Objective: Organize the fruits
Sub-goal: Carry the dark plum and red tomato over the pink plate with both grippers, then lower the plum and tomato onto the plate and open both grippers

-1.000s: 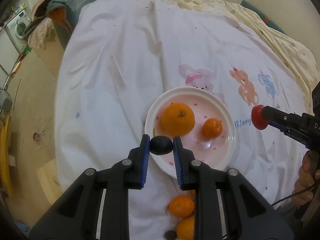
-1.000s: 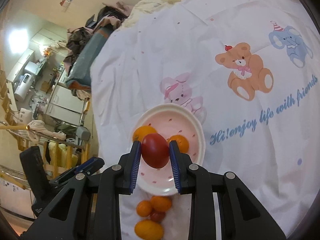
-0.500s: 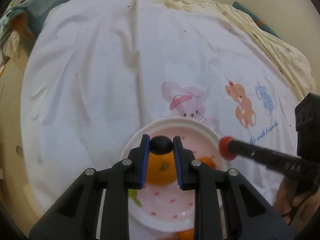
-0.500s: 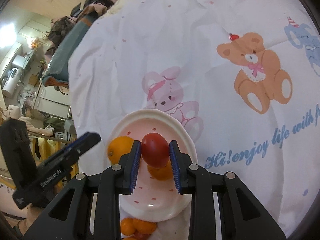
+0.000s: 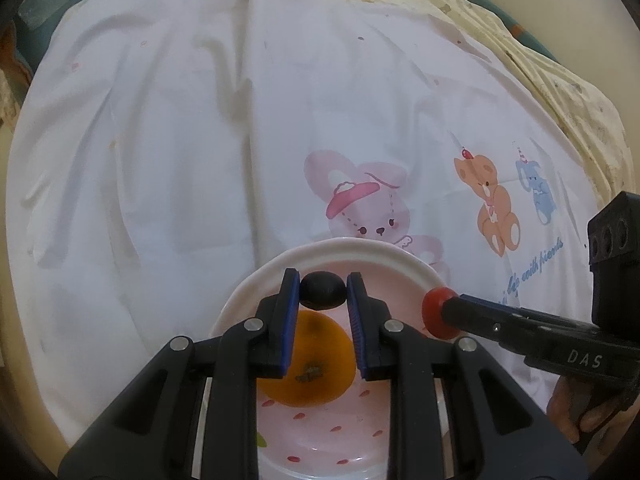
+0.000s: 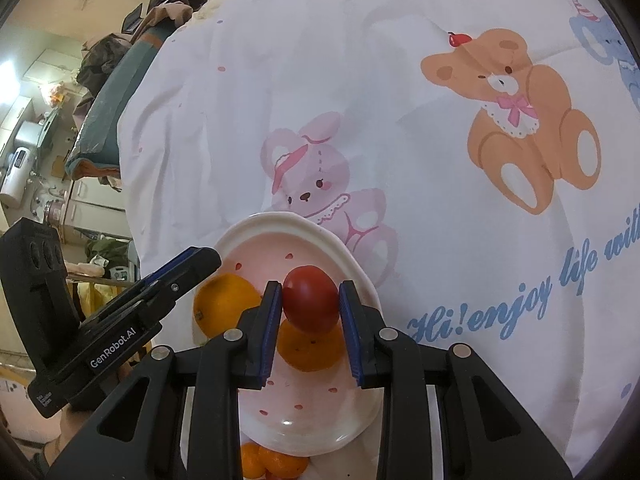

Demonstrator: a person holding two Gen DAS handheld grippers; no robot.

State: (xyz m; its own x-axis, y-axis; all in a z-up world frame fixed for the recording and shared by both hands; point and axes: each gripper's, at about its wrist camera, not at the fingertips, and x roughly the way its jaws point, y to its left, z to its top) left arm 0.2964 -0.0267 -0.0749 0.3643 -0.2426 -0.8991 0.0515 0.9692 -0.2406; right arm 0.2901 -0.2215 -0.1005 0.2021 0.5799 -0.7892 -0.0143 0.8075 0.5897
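Note:
A pink plate with a white rim (image 5: pixel 360 250) (image 6: pixel 344 256) lies on a white cartoon-print sheet. My left gripper (image 5: pixel 323 292) is shut on a small dark round fruit (image 5: pixel 322 290) and holds it above the plate, over a large orange (image 5: pixel 308 372). My right gripper (image 6: pixel 310 304) is shut on a red tomato (image 6: pixel 310 298) above the plate, over a smaller orange (image 6: pixel 310 352). The large orange (image 6: pixel 224 304) sits at the plate's left in the right wrist view. The right gripper with the tomato (image 5: pixel 437 312) shows at the right of the left wrist view.
Several small oranges (image 6: pixel 272 462) lie on the sheet just in front of the plate. The sheet (image 5: pixel 240 140) spreads wide beyond the plate. A cream blanket (image 5: pixel 560 80) lies along the far right. Furniture and clutter (image 6: pixel 60 140) stand off the bed's left side.
Both grippers have moved forward over the plate with their fruits still held. The plate now lies lower and nearer in both views.

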